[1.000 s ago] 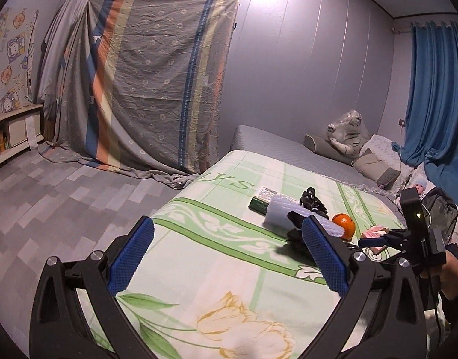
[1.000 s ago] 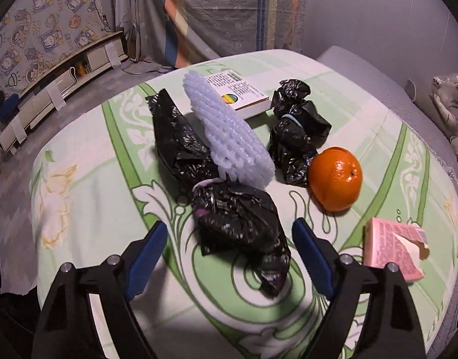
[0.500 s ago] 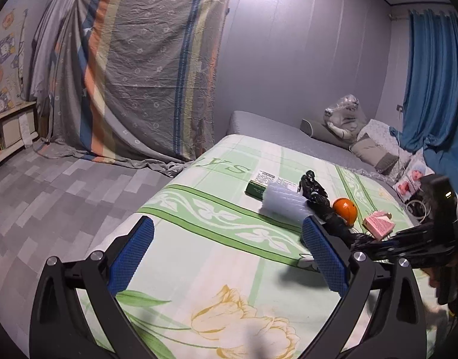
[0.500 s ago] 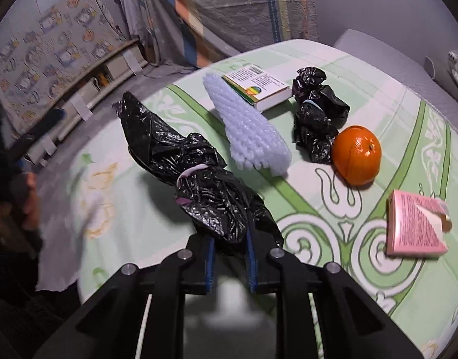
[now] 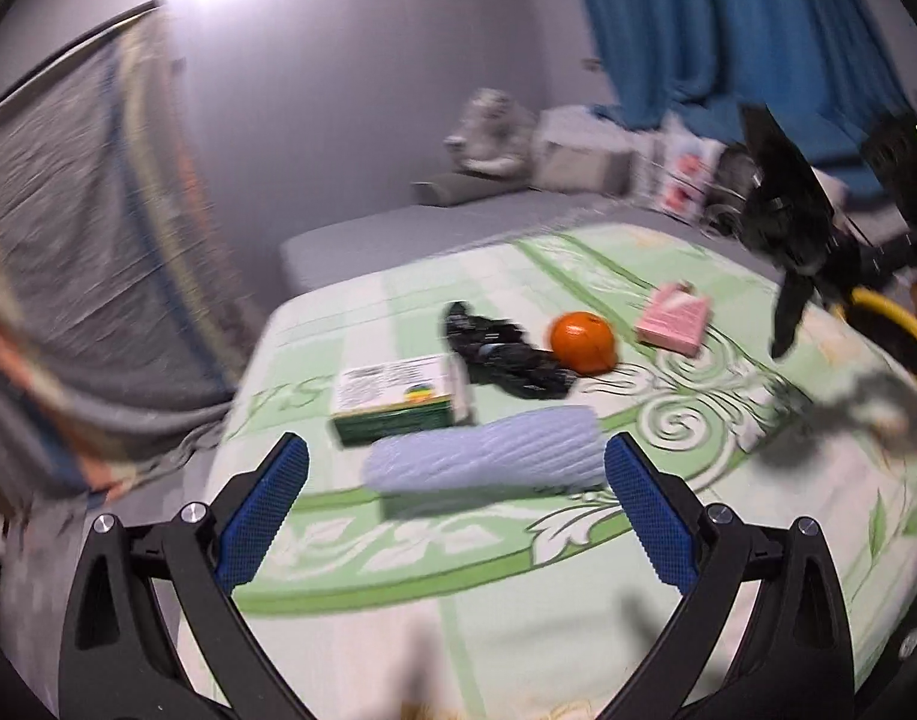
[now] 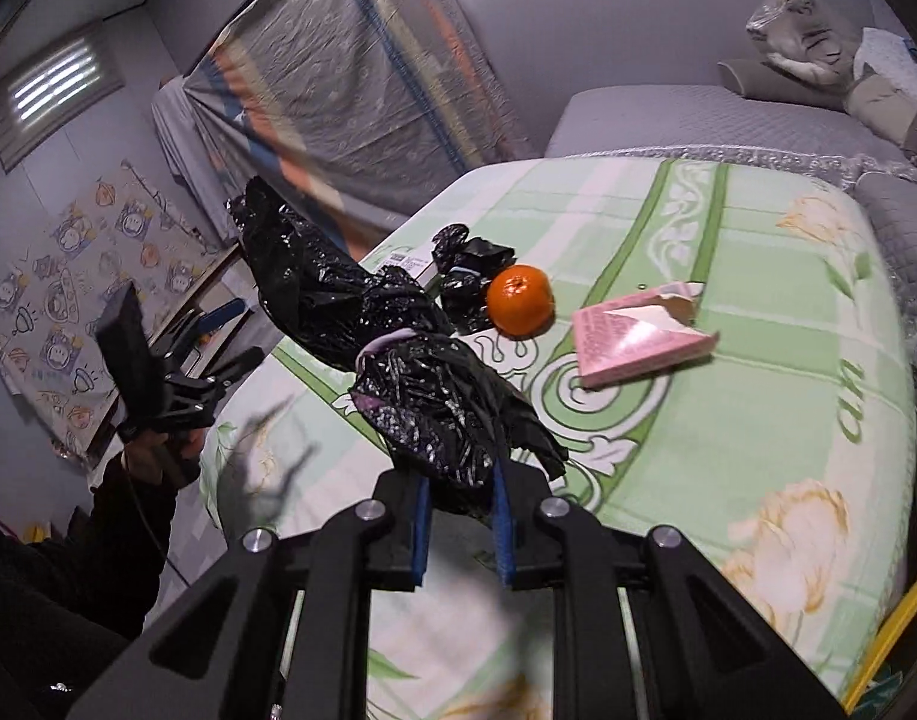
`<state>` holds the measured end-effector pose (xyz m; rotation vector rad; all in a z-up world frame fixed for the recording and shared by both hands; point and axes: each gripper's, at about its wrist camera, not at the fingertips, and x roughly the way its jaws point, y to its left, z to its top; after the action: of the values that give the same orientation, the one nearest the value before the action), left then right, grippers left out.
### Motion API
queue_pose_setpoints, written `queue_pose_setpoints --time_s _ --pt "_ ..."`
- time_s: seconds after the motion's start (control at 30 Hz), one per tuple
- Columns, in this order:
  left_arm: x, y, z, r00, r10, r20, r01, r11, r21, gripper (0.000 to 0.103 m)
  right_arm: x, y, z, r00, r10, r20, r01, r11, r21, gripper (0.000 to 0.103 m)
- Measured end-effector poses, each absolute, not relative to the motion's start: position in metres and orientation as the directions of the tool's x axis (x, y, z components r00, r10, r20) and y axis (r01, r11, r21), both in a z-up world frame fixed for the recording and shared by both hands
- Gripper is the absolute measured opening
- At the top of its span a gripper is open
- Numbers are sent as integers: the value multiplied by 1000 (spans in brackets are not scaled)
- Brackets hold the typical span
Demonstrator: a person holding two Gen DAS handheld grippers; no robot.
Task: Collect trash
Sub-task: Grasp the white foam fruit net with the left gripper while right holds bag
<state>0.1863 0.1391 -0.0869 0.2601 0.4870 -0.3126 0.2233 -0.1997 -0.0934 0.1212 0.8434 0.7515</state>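
Note:
My right gripper (image 6: 458,510) is shut on a black plastic trash bag (image 6: 410,360) and holds it up in the air above the bed; the bag also shows in the left wrist view (image 5: 785,222) at the far right. My left gripper (image 5: 455,510) is open and empty, just in front of a pale blue foam sleeve (image 5: 488,459). On the green floral sheet lie a second black bag (image 5: 506,354), an orange (image 5: 581,333), a pink carton (image 5: 674,318) with a torn corner and a green and white box (image 5: 398,399).
A yellow rimmed bin (image 5: 896,339) stands at the bed's right edge, under the lifted bag. Pillows and a wrapped toy (image 6: 800,36) lie at the head of the bed. A striped sheet (image 6: 362,78) hangs over furniture beyond the bed.
My right gripper closed on the black bag and lifted it off the bed, to the right. My left gripper swung right toward the foam sleeve and the other items.

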Motion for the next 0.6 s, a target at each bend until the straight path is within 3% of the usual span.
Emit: queue_pose_setpoints --time_s 0.2,0.37,0.6 --pt "222 100 -107 743 -336 -578 564 780 271 95 209 -216 -90 448 653 -610 -528 744 409 16" --pt "251 94 -125 653 -389 -650 662 710 240 95 200 -225 -90 456 651 -607 -507 751 424 16" --pt "274 86 -155 591 -359 -723 703 668 243 95 200 -230 -88 469 641 -607 -476 763 438 16"
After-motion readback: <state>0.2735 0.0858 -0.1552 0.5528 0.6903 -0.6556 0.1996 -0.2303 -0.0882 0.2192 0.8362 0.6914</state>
